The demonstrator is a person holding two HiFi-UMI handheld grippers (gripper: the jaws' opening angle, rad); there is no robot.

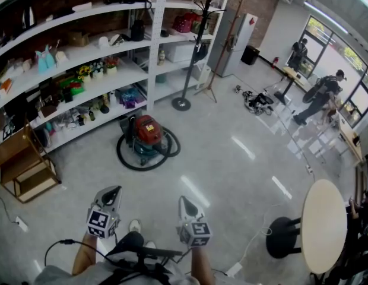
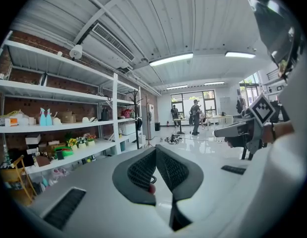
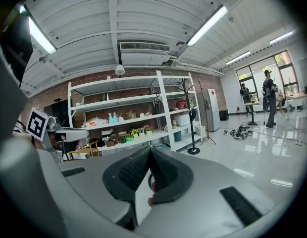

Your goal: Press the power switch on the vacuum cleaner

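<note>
The vacuum cleaner [image 1: 147, 136] stands on the grey floor in front of the shelves, a squat drum with a red top and a black hose [image 1: 127, 158] looped round it. Both grippers are held low near the person's body, well short of it. In the head view my left gripper [image 1: 114, 190] and my right gripper [image 1: 184, 200] point toward the vacuum, each with its jaws together and nothing held. The left gripper view shows my left gripper [image 2: 156, 150] shut, its ribbed pads meeting. In the right gripper view my right gripper [image 3: 149, 150] is likewise shut. The switch itself is too small to make out.
White shelving [image 1: 83, 52] full of small items runs behind the vacuum. A coat stand [image 1: 181, 103] is to its right, a wooden chair [image 1: 24, 170] to its left. A round table [image 1: 324, 225] and black stool [image 1: 284, 237] stand at right. People are far right by the windows.
</note>
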